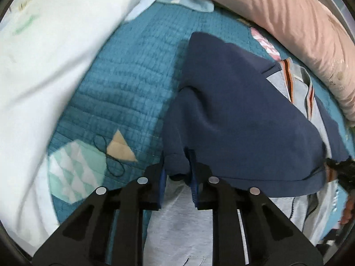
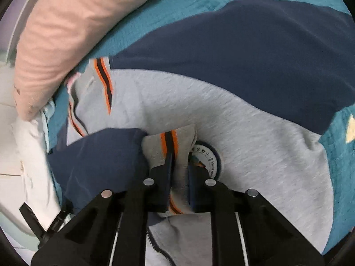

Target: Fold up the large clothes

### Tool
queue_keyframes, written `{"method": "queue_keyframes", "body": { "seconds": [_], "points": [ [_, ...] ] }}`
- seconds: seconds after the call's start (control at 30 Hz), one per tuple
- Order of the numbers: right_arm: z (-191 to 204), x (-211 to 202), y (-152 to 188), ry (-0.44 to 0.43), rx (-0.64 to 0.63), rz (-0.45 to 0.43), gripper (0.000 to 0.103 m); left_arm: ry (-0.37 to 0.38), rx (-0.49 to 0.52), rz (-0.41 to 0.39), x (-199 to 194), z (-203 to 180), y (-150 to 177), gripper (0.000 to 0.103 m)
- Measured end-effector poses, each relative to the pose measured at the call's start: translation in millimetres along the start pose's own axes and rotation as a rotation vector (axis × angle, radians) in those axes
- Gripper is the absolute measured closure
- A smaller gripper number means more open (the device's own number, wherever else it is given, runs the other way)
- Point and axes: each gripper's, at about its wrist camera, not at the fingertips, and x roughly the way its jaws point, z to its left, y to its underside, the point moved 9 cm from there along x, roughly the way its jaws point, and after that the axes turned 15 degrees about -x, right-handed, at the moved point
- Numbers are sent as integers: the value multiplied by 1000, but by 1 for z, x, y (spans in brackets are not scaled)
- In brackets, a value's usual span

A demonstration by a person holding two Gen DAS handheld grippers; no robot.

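The navy and grey zip jacket [image 2: 255,115] lies half folded on the teal quilted bed [image 1: 133,93]. The left claw [image 1: 178,175] pinches a navy sleeve; the right claw [image 2: 179,177] pinches its striped cuff [image 2: 169,146]. More folding remains.

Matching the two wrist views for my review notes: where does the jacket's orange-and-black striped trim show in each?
Left wrist: striped trim at right, on the grey collar beside the navy sleeve.
Right wrist: at the centre, on the grey cuff pinched in the right gripper; more at upper left.
Shared landmark: pink quilt.
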Motion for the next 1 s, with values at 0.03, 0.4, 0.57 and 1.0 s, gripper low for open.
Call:
{"method": "queue_keyframes", "body": {
  "seconds": [0.03, 0.4, 0.57, 1.0],
  "points": [
    [5, -11, -7, -4, -33, -36, 94, -3, 6, 1, -1, -1, 1, 86],
    [-15, 30, 0, 101, -118, 28, 94, 26, -2, 4, 16, -2, 12, 85],
    [-11, 0, -3, 208, -163, 62, 93, -25, 73, 1, 4, -5, 16, 82],
    [48, 2, 20, 136, -308, 62, 100, -73, 214, -51, -54, -30, 20, 78]
  ]
}}
